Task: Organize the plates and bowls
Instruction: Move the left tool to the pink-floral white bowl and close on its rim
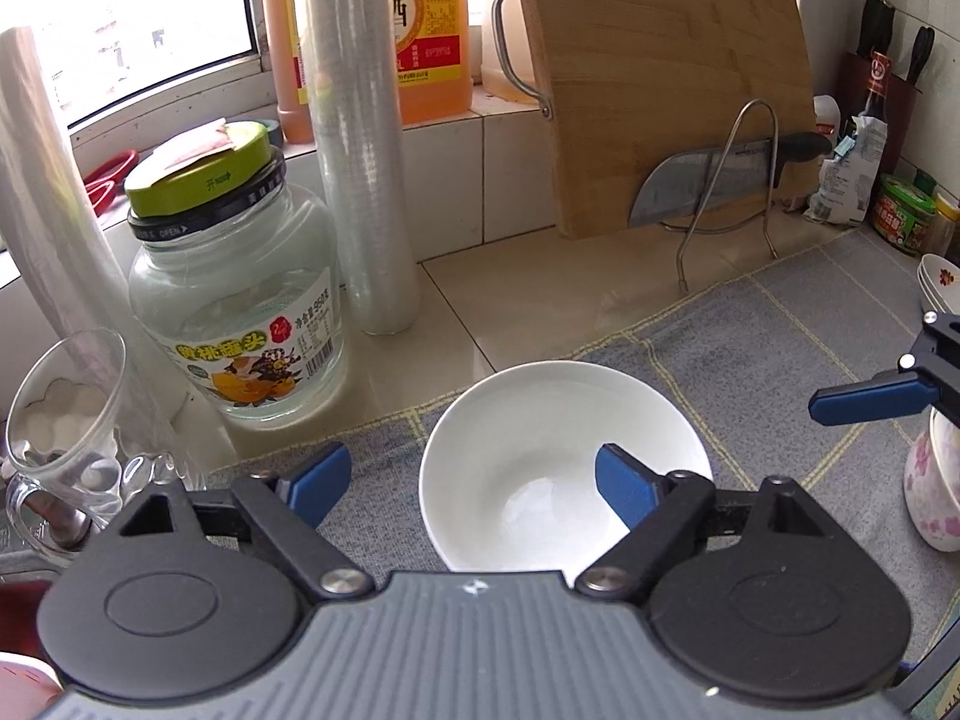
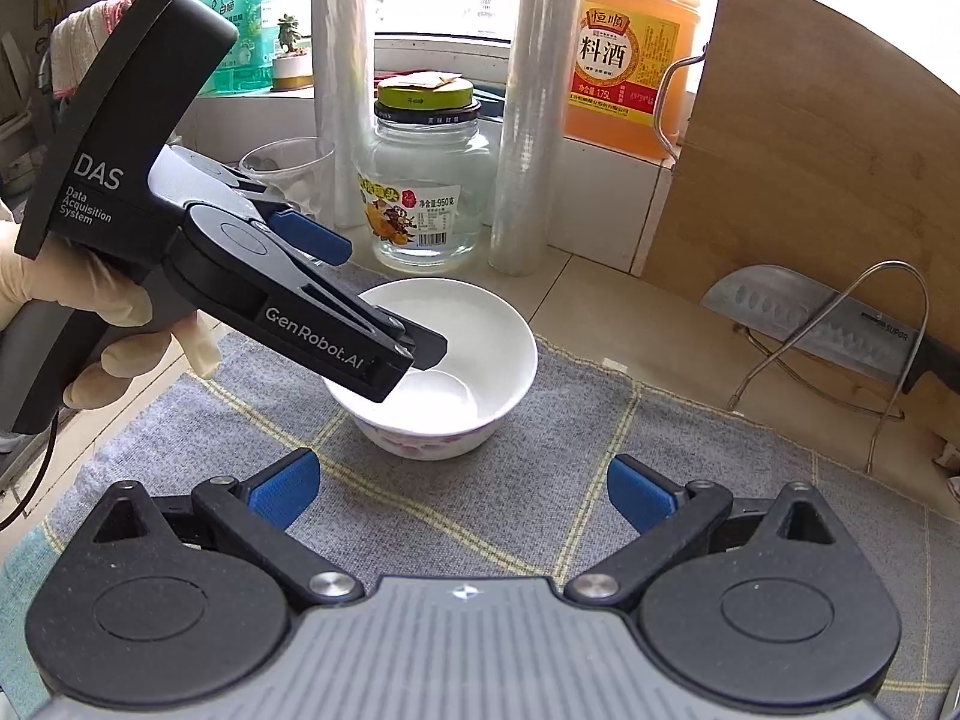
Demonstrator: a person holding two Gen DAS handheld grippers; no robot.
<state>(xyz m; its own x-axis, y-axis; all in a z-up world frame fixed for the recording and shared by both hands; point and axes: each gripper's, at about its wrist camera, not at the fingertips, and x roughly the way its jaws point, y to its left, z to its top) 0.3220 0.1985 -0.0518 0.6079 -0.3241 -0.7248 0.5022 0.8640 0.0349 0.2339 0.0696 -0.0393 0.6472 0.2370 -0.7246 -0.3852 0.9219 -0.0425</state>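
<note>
worktop [image 2: 600, 300]: pale tiled surface across the middle of both views, with a grey checked cloth mat [image 2: 510, 516] spread over its lower part.
board: large wooden chopping board [image 1: 672, 78] stands upright at upper right of the left wrist view, a steel cleaver [image 1: 696, 180] resting in a wire rack against it.
jar: clear glass jar with a green lid [image 1: 234, 300] at left of that view, beside a tall roll of cling film [image 1: 360, 150].
bowl: white ceramic bowl with pink flower print outside [image 2: 444, 360] sits upright on the mat, centre of the right wrist view.
left gripper [image 1: 471, 480]: jaws wide apart, one blue pad inside the bowl, the other outside its rim; holding nothing.
right gripper [image 2: 462, 492]: jaws wide open above the mat, near the bowl, empty.
</note>
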